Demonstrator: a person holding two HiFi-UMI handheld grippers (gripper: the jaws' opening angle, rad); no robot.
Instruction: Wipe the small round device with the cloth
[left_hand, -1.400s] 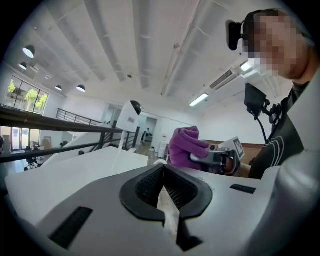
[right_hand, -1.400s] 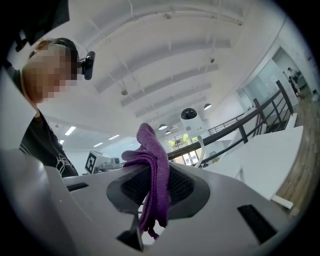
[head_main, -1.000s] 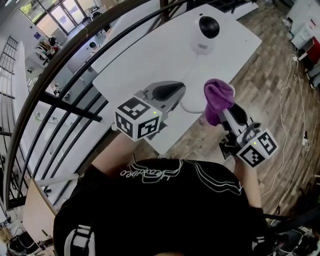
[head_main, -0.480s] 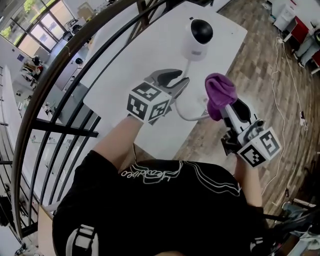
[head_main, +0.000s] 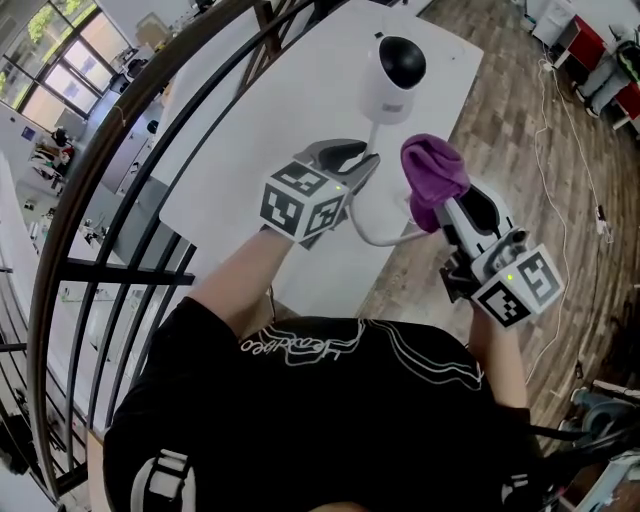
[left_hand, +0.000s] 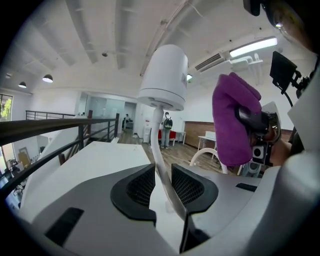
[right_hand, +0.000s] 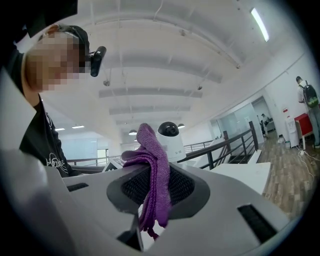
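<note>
1. Right now my right gripper (head_main: 447, 208) is clamped on the bunched purple cloth (head_main: 432, 172). The cloth stands up out of the jaws, short of the small round white device with the black dome face (head_main: 398, 72) and to its right.
2. My left gripper (head_main: 352, 160) has its jaws pinched on the thin white cable (left_hand: 159, 150) that leads from the device, on the near side of it.
3. The device appears to stand on the white table (head_main: 300, 90), not touching the cloth.
4. For the wipe, I would hold the cable steady without tugging, since a pull could tip or drag the device.
5. I would bring the cloth's padded top onto the dome with light pressure and sweep around it. The hard jaw tips should stay clear of the black face.
</note>
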